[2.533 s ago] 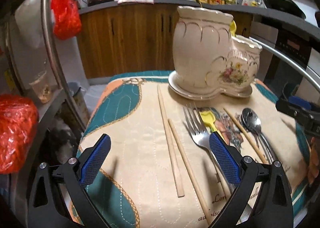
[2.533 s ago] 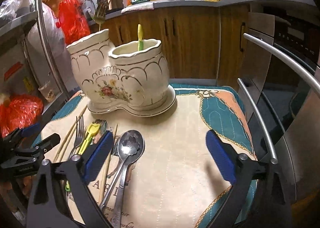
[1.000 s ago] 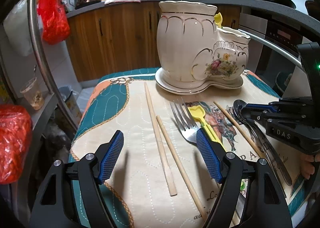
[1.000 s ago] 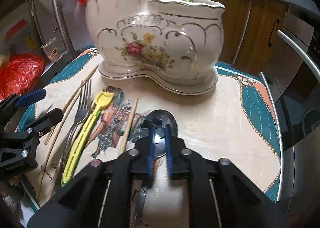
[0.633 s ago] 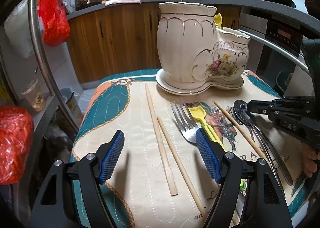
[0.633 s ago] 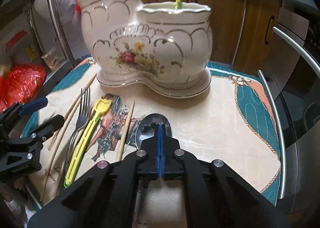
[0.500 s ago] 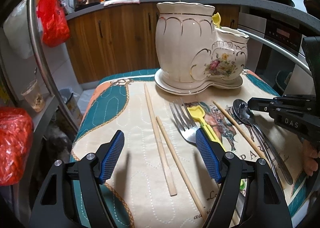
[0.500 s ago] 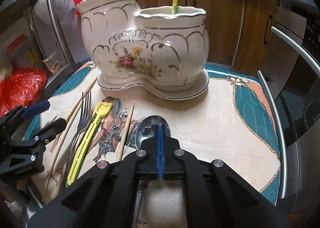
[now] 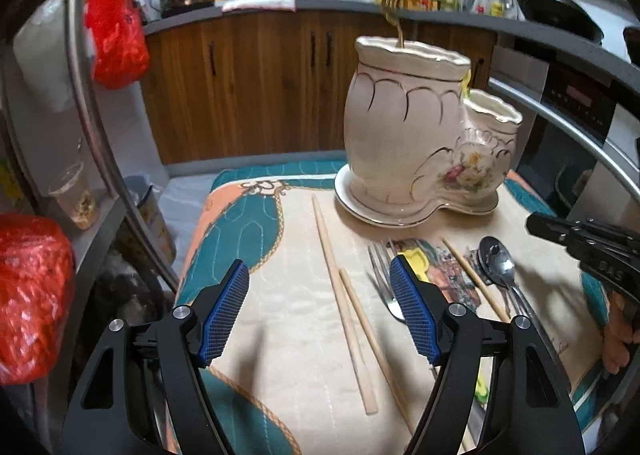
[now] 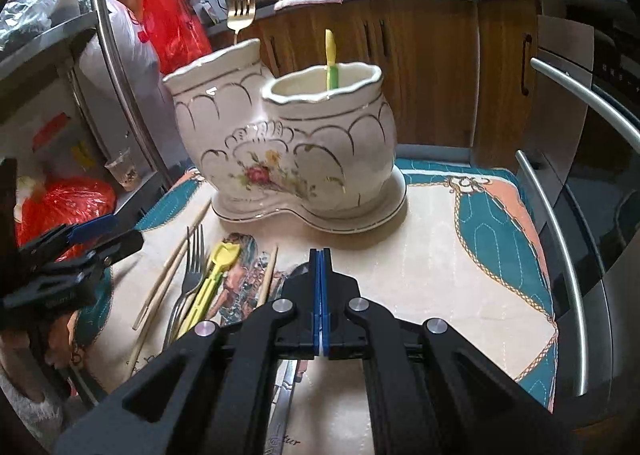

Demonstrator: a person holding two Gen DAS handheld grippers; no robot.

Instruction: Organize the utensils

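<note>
The right gripper (image 10: pixel 320 295) is closed on a spoon (image 9: pixel 496 261) lying before the ceramic holder (image 10: pixel 296 159), ready to lift; the left gripper (image 9: pixel 320 315), wide open and empty, hovers over chopsticks (image 9: pixel 344 295).

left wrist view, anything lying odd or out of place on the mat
Nothing is spilled or broken. The three wooden chopsticks are split up: two lie left of the steel fork, one lies alone beside the metal spoon. All still lie outside the cream ceramic utensil holder.
</note>
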